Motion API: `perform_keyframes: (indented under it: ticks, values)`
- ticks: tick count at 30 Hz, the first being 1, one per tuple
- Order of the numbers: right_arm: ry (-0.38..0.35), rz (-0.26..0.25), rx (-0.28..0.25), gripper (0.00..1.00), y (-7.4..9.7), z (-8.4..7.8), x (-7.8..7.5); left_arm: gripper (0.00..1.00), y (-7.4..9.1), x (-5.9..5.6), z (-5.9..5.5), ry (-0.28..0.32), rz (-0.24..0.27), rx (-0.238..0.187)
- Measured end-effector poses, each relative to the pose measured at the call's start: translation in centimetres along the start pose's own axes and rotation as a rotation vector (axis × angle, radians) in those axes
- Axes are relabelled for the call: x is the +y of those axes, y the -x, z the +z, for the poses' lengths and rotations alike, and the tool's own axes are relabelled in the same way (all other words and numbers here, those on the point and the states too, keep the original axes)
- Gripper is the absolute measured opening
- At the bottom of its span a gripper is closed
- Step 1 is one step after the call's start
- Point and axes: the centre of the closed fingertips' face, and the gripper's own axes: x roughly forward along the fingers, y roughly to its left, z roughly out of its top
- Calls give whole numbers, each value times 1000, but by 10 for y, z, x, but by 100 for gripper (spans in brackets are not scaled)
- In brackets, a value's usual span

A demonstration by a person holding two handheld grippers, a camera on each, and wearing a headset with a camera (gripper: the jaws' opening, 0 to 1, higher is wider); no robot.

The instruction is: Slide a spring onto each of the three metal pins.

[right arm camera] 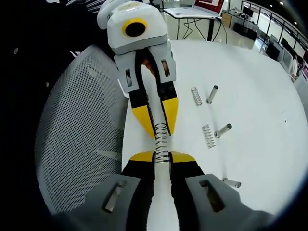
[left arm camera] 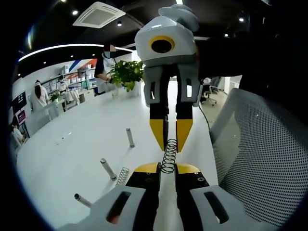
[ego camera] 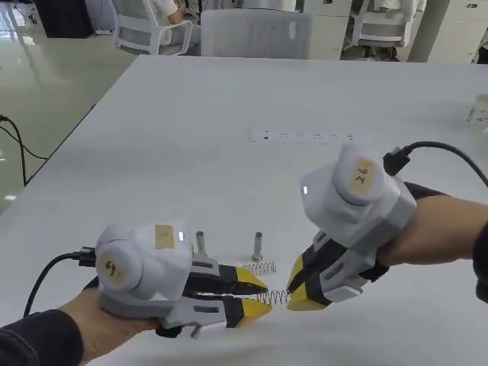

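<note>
Closest to the person, the left gripper (left arm camera: 167, 168), grey with yellow and black jaws, and the right gripper (right arm camera: 162, 156), which looks just the same, point at each other tip to tip, low over the near side of the big white table (ego camera: 229, 114). Between them is a small silver wire spring (left arm camera: 168, 155). Each gripper has its jaws pressed almost together on one end of this spring. Both are pinching it, and it runs straight from one to the other and seems to be held just off the table. No pin is inside it. Just past the grippers, two more silver springs lie flat on the table: the first loose spring (right arm camera: 208, 135) and the second loose spring (right arm camera: 196, 95). Each lies just beside a short grey metal pin, the middle pin (right arm camera: 224, 130) and the far pin (right arm camera: 212, 94), but does not go around it. A third pin (right arm camera: 232, 183) is near the right gripper, with no spring by it. The head view shows two pins standing up straight; whether the third one stands cannot be told. All three pins look bare, so it seems none of the three has its spring yet. The pinched spring is likely meant for the first pin, and then two more springs must be picked up and slid on. Farther back on the table sits a long white power strip (ego camera: 301, 137), and behind the table stands a grey chair (ego camera: 255, 34).
</note>
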Motion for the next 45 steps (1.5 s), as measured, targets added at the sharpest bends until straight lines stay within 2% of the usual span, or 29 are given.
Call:
perform_keyframes:
  ticks: [12, 17, 22, 33, 45]
  values:
    - [-5, 11, -8, 13, -2, -1, 3, 6, 1, -3, 2, -16, -19, -9]
    - [-13, 11, -15, 13, -3, -1, 2, 6, 0, -2, 2, -16, -20, -12]
    - [-25, 14, -18, 16, -6, -4, 2, 6, 2, 0, 8, -12, -14, -35]
    - [-31, 5, -29, 13, -7, -5, 1, 7, 2, 0, 10, -5, -9, -48]
    - [-56, -1, -64, 13, 6, 9, 1, 7, 1, -1, 7, -8, -8, -32]
